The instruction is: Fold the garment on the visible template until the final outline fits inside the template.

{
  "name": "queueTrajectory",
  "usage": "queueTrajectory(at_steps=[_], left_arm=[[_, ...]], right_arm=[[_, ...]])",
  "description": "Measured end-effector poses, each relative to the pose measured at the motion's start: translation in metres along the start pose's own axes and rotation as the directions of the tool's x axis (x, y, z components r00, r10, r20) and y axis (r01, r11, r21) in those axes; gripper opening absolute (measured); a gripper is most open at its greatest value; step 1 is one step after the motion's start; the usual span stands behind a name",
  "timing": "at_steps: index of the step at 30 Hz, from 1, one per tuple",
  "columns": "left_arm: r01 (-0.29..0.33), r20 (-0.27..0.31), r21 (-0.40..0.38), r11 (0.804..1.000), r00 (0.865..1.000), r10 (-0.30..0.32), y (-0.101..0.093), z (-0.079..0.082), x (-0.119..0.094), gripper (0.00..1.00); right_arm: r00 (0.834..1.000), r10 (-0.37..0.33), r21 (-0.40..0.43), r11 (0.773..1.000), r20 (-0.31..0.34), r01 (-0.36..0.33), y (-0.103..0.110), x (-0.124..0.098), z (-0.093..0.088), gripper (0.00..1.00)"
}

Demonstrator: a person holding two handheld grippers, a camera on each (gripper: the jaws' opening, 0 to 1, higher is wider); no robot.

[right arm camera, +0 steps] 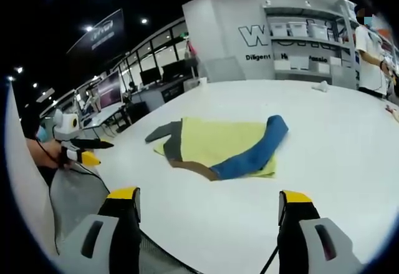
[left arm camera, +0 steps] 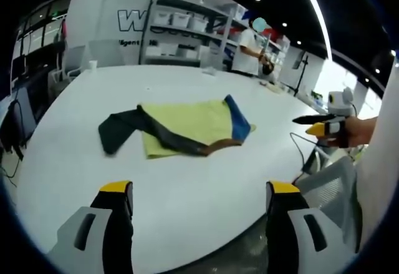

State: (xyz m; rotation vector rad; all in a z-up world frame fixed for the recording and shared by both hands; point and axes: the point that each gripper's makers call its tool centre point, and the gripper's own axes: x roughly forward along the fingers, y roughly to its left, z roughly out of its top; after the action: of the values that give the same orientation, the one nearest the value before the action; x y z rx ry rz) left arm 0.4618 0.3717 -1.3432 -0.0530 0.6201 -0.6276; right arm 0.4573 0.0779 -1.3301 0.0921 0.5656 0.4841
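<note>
The white worktop (left arm camera: 187,193) spreads wide in both views, its rounded near edge just under the 2 tongs. Along the far wall stands a shelving unit (left arm camera: 187,30) with white bins, and a person in a white shirt (left arm camera: 249,49) stands at its right end. The garment (left arm camera: 181,127) lies flat near the middle of the worktop, well apart from both tongs: a yellow-green body with a dark sleeve trailing left and a blue sleeve folded across its right side. The left tongs (left arm camera: 199,193) hang above the near edge, jaws apart, holding nothing. The right tongs (right arm camera: 209,196) hover likewise, jaws apart and bare. A grey mesh chair back (left arm camera: 330,183) sits right of the worktop edge.
</note>
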Motion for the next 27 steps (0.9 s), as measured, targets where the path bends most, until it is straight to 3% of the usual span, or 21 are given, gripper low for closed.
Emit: queueTrajectory(at_steps=[27], left_arm=[[0.004, -0.013, 0.024, 1.000, 1.000, -0.003, -0.0033, -0.0024, 0.0004, 0.84]], right_arm=[[1.000, -0.003, 0.006, 1.000, 0.007, 0.003, -0.0012, 0.0006, -0.0045, 0.86]])
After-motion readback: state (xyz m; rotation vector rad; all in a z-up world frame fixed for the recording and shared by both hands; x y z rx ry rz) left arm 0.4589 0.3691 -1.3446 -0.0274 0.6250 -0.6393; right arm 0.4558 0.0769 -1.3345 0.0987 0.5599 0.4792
